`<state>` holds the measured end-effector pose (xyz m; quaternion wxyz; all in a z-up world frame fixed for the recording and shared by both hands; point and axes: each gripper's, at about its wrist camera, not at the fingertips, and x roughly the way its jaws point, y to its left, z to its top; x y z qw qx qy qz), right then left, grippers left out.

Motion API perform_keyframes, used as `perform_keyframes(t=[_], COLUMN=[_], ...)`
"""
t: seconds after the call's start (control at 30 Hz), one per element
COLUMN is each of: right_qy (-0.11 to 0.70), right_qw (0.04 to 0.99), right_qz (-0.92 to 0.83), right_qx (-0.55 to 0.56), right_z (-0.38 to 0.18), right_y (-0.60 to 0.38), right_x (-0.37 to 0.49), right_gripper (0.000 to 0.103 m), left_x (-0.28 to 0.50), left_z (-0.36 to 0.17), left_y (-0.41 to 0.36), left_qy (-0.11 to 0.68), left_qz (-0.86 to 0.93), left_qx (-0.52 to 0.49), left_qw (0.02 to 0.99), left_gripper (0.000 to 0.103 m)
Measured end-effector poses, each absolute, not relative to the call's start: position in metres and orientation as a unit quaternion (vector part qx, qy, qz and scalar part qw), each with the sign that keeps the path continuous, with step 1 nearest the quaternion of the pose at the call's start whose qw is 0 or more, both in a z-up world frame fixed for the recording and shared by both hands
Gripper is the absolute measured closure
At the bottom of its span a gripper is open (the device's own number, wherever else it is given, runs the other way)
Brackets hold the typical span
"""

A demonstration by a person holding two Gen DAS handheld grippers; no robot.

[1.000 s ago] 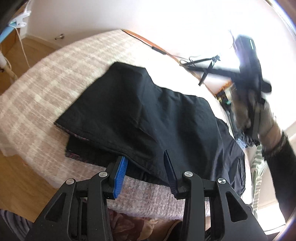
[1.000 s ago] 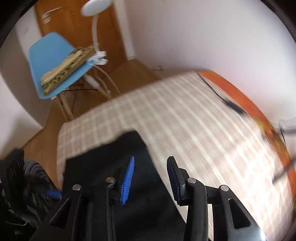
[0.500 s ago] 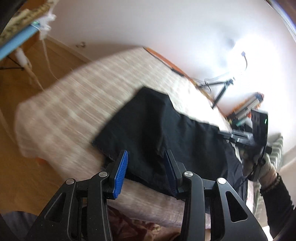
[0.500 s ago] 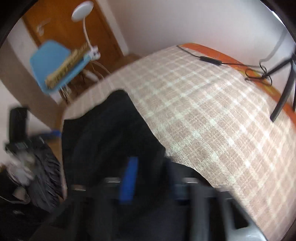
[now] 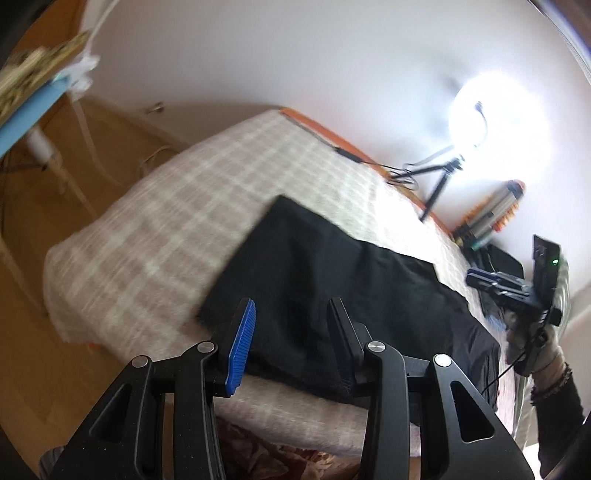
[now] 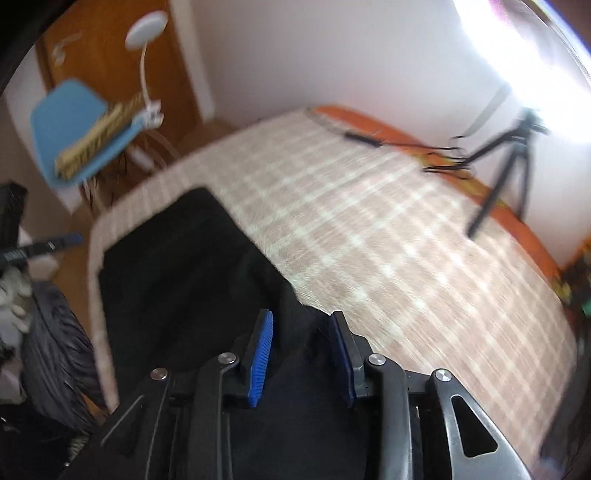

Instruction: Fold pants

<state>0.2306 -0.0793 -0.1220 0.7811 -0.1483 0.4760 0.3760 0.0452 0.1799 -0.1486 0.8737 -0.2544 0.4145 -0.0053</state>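
Observation:
Black pants (image 5: 332, 266) lie folded on a bed with a checked beige blanket (image 5: 184, 206). My left gripper (image 5: 290, 306) hovers over their near edge, jaws apart, nothing between the pads. In the right wrist view the pants (image 6: 177, 266) fill the lower left. My right gripper (image 6: 301, 317) hangs just above them near their right edge, jaws opening, pads not pressing on cloth. A gloved hand holds the right gripper (image 5: 480, 278) at the pants' far end. The left gripper's blue tip (image 6: 70, 240) shows at the left edge.
A blue chair (image 6: 70, 110) with a folded item and a white lamp (image 6: 146, 33) stand on the wooden floor beyond the bed. A tripod (image 6: 509, 155) and a cable (image 6: 365, 140) are at the bed's far side, under a bright ring light (image 5: 495, 122). Dark striped cloth (image 6: 55, 350) lies left.
My left gripper has lifted back from the pants' near edge, still open. The right gripper came down from high up and travelled along the pants toward their far end.

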Motion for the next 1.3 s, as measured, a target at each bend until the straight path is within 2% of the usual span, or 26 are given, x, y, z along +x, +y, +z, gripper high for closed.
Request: perform_keyframes(t=[0.17, 0.3, 0.47, 0.73, 1.03, 1.3], right_qy=[0.457, 0.454, 0.467, 0.511, 0.559, 0.584], right_qw=[0.825, 0.852, 0.87, 0.849, 0.809, 0.781], right_qz=[0.315, 0.253, 0.161, 0.09, 0.122, 0.125], right_qx=[-0.106, -0.068, -0.006, 0.097, 0.135, 0.181], right_z=[-0.084, -0.067, -0.071, -0.111, -0.156, -0.175], right_y=[-0.153, -0.213, -0.301, -0.416, -0.431, -0.436], right_x=[0.203, 0.18, 0.149, 0.116, 0.102, 0.085], right_gripper=[0.061, 0.048, 0.048, 0.048, 0.048, 0.048], left_x=[0.058, 0.067, 0.075, 0.078, 0.074, 0.07], left_z=[-0.131, -0.12, -0.116, -0.129, -0.162, -0.188], left_y=[0.139, 0.099, 0.039, -0.064, -0.154, -0.192], left_qy=[0.411, 0.412, 0.417, 0.443, 0.485, 0.509], left_qz=[-0.059, -0.106, -0.176, -0.274, -0.346, -0.365], left_qx=[-0.211, -0.176, -0.135, -0.07, -0.005, 0.045], left_qw=[0.885, 0.888, 0.881, 0.851, 0.803, 0.779], left_gripper=[0.064, 0.064, 0.062, 0.062, 0.062, 0.062])
